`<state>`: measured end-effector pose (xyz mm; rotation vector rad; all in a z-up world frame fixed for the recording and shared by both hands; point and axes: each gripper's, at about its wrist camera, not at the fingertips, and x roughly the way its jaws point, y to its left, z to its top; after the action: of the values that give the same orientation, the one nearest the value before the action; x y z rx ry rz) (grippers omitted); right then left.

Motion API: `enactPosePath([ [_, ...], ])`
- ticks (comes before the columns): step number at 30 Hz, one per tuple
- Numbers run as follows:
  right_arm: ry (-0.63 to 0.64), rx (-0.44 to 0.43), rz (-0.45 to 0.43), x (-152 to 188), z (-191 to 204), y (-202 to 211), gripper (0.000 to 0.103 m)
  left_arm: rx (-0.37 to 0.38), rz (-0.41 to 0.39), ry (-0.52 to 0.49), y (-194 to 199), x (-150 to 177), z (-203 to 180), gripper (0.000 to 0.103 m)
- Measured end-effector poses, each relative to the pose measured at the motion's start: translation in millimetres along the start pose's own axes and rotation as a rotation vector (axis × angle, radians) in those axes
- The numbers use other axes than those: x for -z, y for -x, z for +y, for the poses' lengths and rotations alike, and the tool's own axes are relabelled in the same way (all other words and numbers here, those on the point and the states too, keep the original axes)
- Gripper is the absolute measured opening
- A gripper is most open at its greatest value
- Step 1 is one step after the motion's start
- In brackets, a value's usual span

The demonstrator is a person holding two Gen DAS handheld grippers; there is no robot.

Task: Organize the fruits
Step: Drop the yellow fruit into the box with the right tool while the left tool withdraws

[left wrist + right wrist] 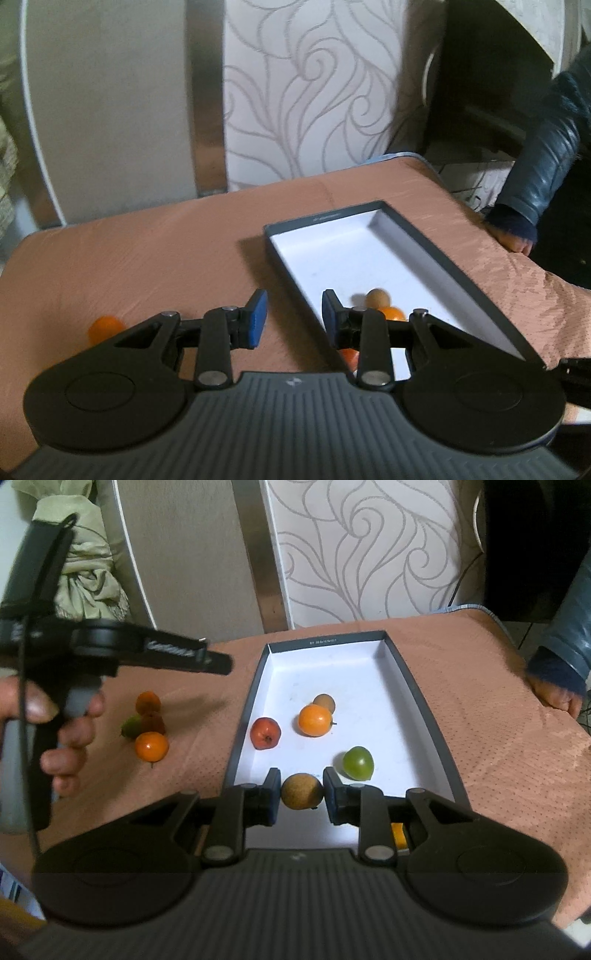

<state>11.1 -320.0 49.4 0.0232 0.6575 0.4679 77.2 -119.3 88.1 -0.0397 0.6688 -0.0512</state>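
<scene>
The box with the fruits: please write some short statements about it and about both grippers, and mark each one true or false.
1. The right hand-held gripper has a brown fruit between its fingers, over the box. True.
2. The left hand-held gripper holds an orange fruit. False: its jaws are open with nothing between them.
3. A green fruit lies inside the box. True.
4. All fruits are already in the box. False: a small group, with an orange one, lies on the cloth to the left of it.
5. The red fruit is outside the box. False: it lies inside, near the left wall.
</scene>
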Motion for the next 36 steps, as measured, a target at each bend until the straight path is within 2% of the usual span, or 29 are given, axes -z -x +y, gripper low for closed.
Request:
enactPosePath([
  [9,-0.009,0.032,0.031,-3,-12,-17,0.028,-0.055,-0.001,0.055,15,11,22,0.038],
  [18,0.000,0.021,0.052,2,-8,-23,0.028,-0.098,-0.005,0.093,34,23,36,0.038],
  [27,0.000,0.034,0.043,1,-9,-29,0.028,-0.096,0.009,0.096,49,41,39,0.038],
  [36,-0.019,0.068,0.025,-6,-18,-38,0.028,-0.047,0.014,0.068,63,63,35,0.038],
])
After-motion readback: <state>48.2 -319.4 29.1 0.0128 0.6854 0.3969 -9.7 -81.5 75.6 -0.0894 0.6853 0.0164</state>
